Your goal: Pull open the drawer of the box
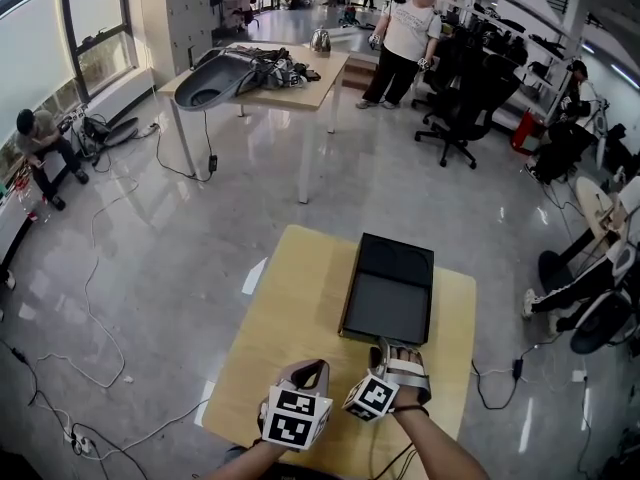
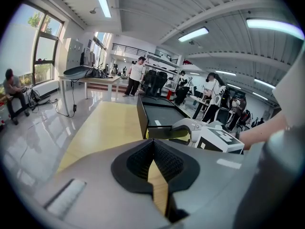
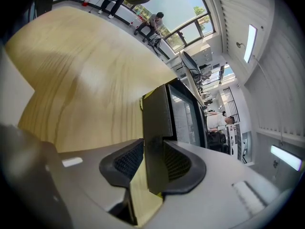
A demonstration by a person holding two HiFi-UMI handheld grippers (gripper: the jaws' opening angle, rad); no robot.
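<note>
Head view showed a light wooden surface (image 1: 300,308) with the black box (image 1: 398,251) on its right half, toward the far side. The drawer (image 1: 388,310) stood pulled out toward the near edge, grey inside open to view. The right gripper (image 1: 383,352) sat at the drawer's near front, pointing far and downward. The right hand (image 1: 408,374) was wrapped on its body, and the right forearm (image 1: 440,448) came in from the near right. The left gripper (image 1: 311,372) was just left of it over bare surface, apart from the box, also pointing far and down. The two marker cubes (image 1: 297,415) sat side by side, almost touching.

Right gripper view: the right gripper (image 3: 153,149) was released, jaws parted and straddling the drawer's black front panel (image 3: 157,120). A strip of surface (image 3: 86,80) showed between the left pad and the panel. Whether the right pad touched the panel could not be told.

Left gripper view: the left gripper (image 2: 153,144) was clenched, pads meeting at the tips, nothing between them. Ahead and right, the drawer (image 2: 164,114) lay open with the right gripper (image 2: 185,127) at its near front.

Far off, a person (image 1: 405,33) stood near office chairs (image 1: 460,118).
</note>
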